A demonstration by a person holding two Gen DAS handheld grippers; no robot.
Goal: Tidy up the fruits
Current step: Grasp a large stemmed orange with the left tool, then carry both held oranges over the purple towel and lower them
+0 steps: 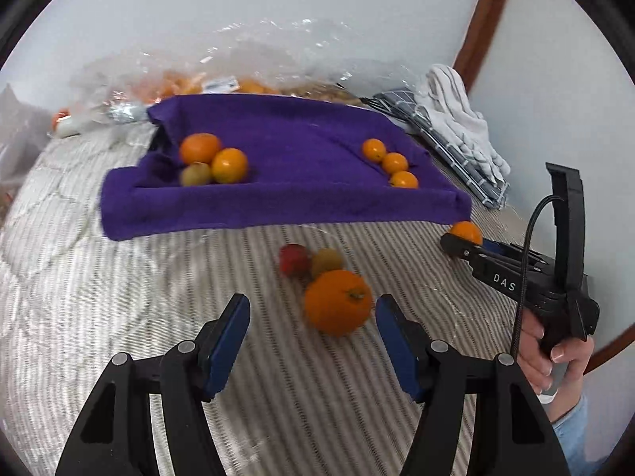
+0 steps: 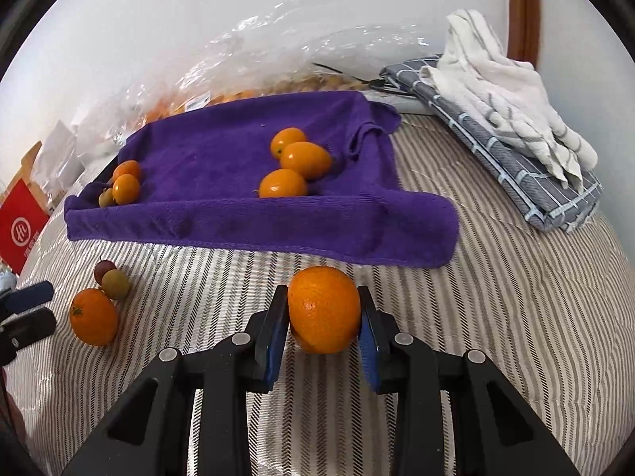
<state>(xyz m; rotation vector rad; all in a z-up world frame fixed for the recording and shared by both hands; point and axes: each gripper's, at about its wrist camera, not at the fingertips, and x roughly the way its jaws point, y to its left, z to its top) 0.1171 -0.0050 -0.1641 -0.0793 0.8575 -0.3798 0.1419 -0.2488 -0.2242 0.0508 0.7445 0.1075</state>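
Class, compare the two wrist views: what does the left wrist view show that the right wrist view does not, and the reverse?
Only the left wrist view: the hand gripping the right gripper's handle, plus a pale blue sleeve.
Only the right wrist view: a red box at the left edge.
Both: the purple towel holding small orange fruits, the right gripper shut on a round orange fruit, and the striped cloth underneath.

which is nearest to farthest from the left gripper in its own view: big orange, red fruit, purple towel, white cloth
From the left gripper:
1. Big orange, just ahead, slightly right of centre.
2. Red fruit, just behind the orange.
3. Purple towel, across the middle.
4. White cloth, far right, at the back.
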